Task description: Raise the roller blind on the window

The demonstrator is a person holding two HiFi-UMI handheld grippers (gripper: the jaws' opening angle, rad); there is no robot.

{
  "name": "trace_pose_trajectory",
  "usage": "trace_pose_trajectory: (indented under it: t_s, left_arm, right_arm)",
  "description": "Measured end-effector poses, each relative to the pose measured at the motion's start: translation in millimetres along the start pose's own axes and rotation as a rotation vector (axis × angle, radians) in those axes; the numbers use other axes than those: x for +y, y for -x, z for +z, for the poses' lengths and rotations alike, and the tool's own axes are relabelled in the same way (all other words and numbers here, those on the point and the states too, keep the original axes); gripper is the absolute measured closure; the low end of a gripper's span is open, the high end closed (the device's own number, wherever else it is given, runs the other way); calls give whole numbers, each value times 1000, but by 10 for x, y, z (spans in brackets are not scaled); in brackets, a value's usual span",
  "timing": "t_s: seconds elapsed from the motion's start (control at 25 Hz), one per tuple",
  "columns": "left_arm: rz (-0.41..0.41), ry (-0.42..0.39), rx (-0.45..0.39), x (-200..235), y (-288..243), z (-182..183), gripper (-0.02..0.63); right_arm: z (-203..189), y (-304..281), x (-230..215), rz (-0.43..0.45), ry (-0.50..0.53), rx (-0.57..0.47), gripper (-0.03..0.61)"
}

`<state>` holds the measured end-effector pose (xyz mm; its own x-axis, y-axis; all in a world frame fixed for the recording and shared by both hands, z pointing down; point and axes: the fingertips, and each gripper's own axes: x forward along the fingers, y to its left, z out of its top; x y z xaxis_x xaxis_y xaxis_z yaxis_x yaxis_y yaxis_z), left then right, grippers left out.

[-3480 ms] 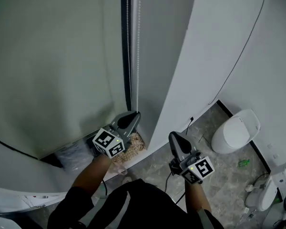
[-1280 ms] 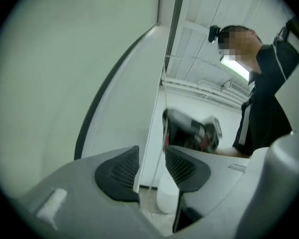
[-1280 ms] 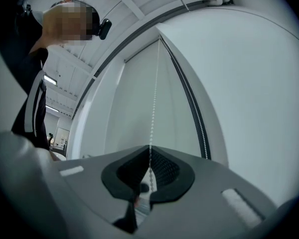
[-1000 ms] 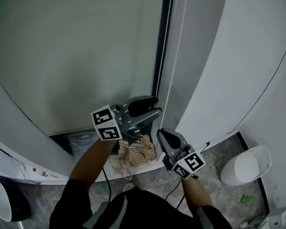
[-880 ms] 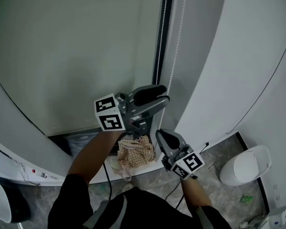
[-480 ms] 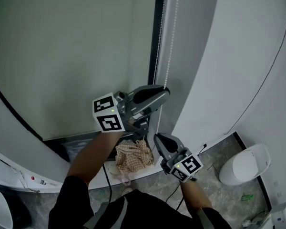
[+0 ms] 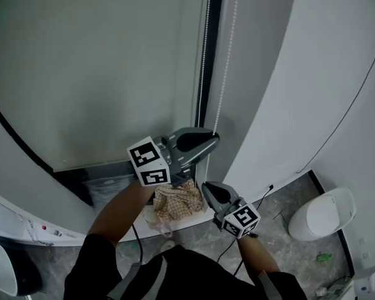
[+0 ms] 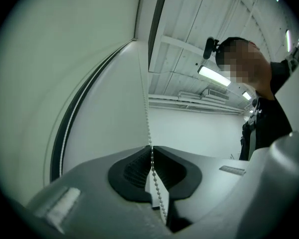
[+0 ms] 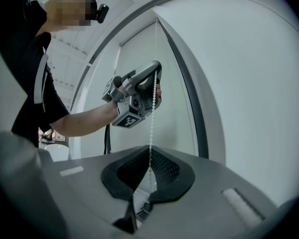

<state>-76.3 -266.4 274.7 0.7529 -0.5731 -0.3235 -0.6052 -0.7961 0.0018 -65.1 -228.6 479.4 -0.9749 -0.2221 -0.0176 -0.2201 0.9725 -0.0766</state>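
Note:
The pale roller blind (image 7: pixel 94 74) covers the window at left, beside a dark frame strip (image 7: pixel 214 49). A white bead chain (image 7: pixel 203 61) hangs along it in two strands. My left gripper (image 7: pixel 216 138) has just been closing and now stands shut on the bead chain (image 8: pixel 145 108), which passes between its pads (image 8: pixel 134 171). Just below, my right gripper (image 7: pixel 205 186) is shut on the same chain (image 9: pixel 152 118). In the right gripper view the chain runs taut from my left gripper (image 9: pixel 157 69) down to the right gripper (image 9: pixel 150 156).
A checked cloth (image 7: pixel 175 202) lies on the sill under both grippers, with a crumpled plastic bag (image 7: pixel 106 189) to its left. A white wall (image 7: pixel 300 74) with a thin black cable (image 7: pixel 356 99) stands right. A white toilet-like fixture (image 7: pixel 322 212) sits on the grey floor.
My left gripper's jaws, open a second ago, have shut on the chain. My right gripper has sunk lower with the chain in it.

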Motion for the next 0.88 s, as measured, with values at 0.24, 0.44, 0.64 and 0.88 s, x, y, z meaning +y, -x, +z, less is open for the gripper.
trace_pose_trajectory:
  t_s: [0.24, 0.44, 0.64, 0.88]
  left_arm:
    - [86, 84, 2, -97, 375, -707, 598]
    - [99, 84, -14, -80, 432, -658, 598]
    - [90, 109, -48, -131, 450, -652, 598]
    - [75, 105, -44, -211, 442, -655, 598]
  right_arm:
    - [-726, 151, 148, 48, -24, 188, 555]
    - [429, 233, -8, 41, 17, -75, 396]
    - [1856, 81, 81, 132, 38, -343, 413]
    - [2588, -321, 69, 135, 22, -390, 442]
